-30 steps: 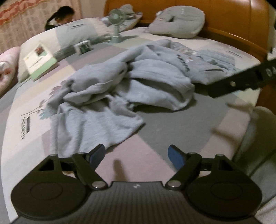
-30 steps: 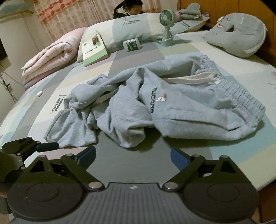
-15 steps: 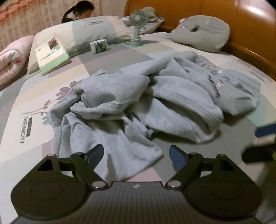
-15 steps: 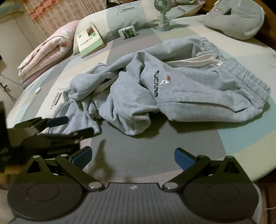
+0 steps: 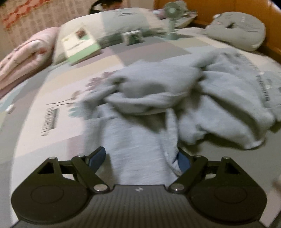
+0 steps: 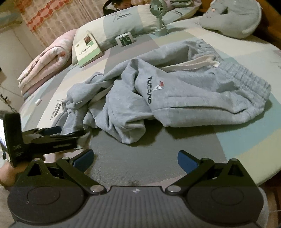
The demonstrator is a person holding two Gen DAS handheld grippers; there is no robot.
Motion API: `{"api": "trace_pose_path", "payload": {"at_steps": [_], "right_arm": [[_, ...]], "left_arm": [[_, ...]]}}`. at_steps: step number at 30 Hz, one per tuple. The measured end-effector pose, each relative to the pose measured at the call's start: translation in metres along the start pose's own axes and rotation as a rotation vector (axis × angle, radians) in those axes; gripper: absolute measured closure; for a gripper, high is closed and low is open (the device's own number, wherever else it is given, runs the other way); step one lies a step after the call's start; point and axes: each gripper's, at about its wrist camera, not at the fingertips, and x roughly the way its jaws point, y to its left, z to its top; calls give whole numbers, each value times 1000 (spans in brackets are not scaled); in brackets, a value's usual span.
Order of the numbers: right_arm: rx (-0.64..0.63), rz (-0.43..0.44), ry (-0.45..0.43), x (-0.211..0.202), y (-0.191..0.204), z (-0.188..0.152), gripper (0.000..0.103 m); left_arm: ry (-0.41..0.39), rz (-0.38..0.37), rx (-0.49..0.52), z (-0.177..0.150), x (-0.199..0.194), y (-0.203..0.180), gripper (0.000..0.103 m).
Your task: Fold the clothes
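A big bed (image 6: 245, 140) with a patchwork sheet fills the room. Gray sweatpants (image 6: 175, 98) lie crumpled in the middle of the bed, with the waistband toward the right edge. A book (image 6: 87, 48), a small fan (image 6: 159, 15) and a little box (image 6: 125, 39) sit near the pillows at the far edge. A pink blanket (image 6: 45, 61) is folded at the far left corner. A gray cushion (image 6: 233, 17) lies at the far right corner.

The left claw (image 5: 140, 157) is wide, with a pant leg between its fingers. The right claw (image 6: 135, 159) is wide and holds nothing, over the near edge.
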Motion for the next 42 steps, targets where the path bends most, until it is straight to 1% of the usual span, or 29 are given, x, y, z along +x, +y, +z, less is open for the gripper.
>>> {"api": "trace_pose_path", "payload": {"at_steps": [2,5,11,14,19,20,23,25,26,27,29,31,33,35,37,38,40,42], "right_arm": [[-1,-2,-1,0,0,-1,0],[-3,0,-2,-2,2,-2,0],[-18,1,-12,-5,6,-3,0],[-17,3,-10,-6,7,-3,0],[-29,-1,-17,-7,9,-2,0],[-31,-3,-19,-7,9,-2,0],[-32,-11,-16,-5,9,-2,0],[-32,-7,-9,-3,10,-3,0],[-35,-6,-7,-2,10,-3,0],[-39,-4,-6,-2,11,-3,0],[-44,-5,-4,-1,13,-3,0],[-47,-6,0,1,15,-3,0],[-52,-7,6,3,17,-3,0],[-61,-13,12,4,18,-3,0],[-65,-20,15,4,18,-3,0],[-64,-24,16,5,18,-3,0],[-61,-32,18,5,17,-2,0],[-54,-37,19,6,15,-1,0]], "left_arm": [[8,1,-27,0,-2,13,17],[11,27,-20,3,-4,16,17],[2,26,-8,11,1,-1,18],[5,45,-53,15,11,-3,18],[-14,117,-12,11,15,6,17],[-18,145,-11,11,13,11,17],[-25,266,-12,11,12,27,17],[-10,314,-12,11,15,40,17],[-1,312,-18,11,17,46,17],[11,293,-26,11,18,51,17],[8,241,-16,13,17,54,17],[-7,202,31,14,17,49,17],[-7,181,75,14,21,45,17],[1,207,99,16,28,47,17],[10,198,74,19,33,60,9],[12,212,67,21,36,67,9],[16,258,63,25,39,81,10],[25,320,74,28,43,98,10]]}}
